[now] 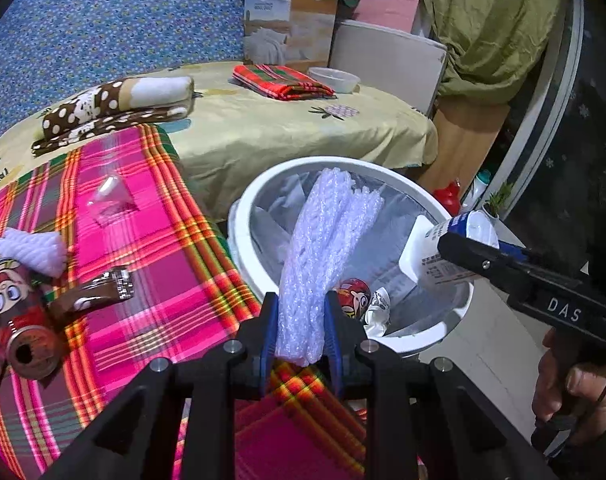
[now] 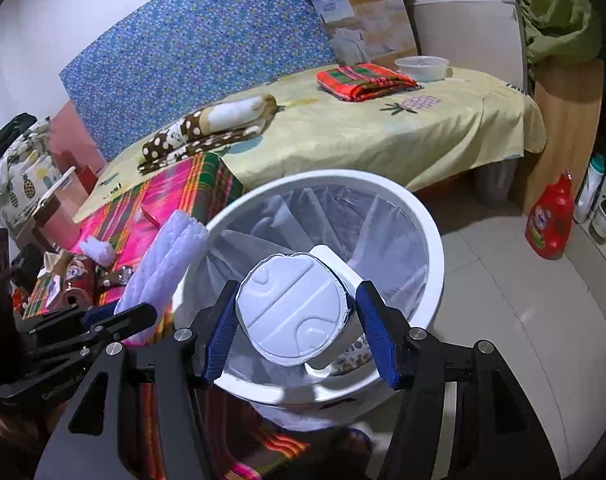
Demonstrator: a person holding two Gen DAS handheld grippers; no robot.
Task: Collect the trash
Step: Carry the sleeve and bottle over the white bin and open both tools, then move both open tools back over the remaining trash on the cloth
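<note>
My left gripper (image 1: 301, 308) is shut on a white foam net sleeve (image 1: 327, 232) and holds it over the near rim of the white trash bin (image 1: 263, 188). The sleeve also shows in the right wrist view (image 2: 163, 264). My right gripper (image 2: 299, 316) is shut on a white plastic cup with a foil lid (image 2: 293, 314), held above the bin's (image 2: 435, 240) opening. The cup shows in the left wrist view (image 1: 447, 240) over the bin's right rim. Inside the bin lie a red can (image 1: 353, 300) and crumpled paper (image 1: 377, 312).
On the pink plaid cloth (image 1: 151, 248) lie a red cartoon can (image 1: 19, 316), a brown wrapper (image 1: 99, 294), a white foam piece (image 1: 35, 250) and a clear plastic piece (image 1: 111, 200). Folded cloths and a bowl (image 1: 335, 78) sit farther back. A red bottle (image 2: 551, 224) stands on the floor.
</note>
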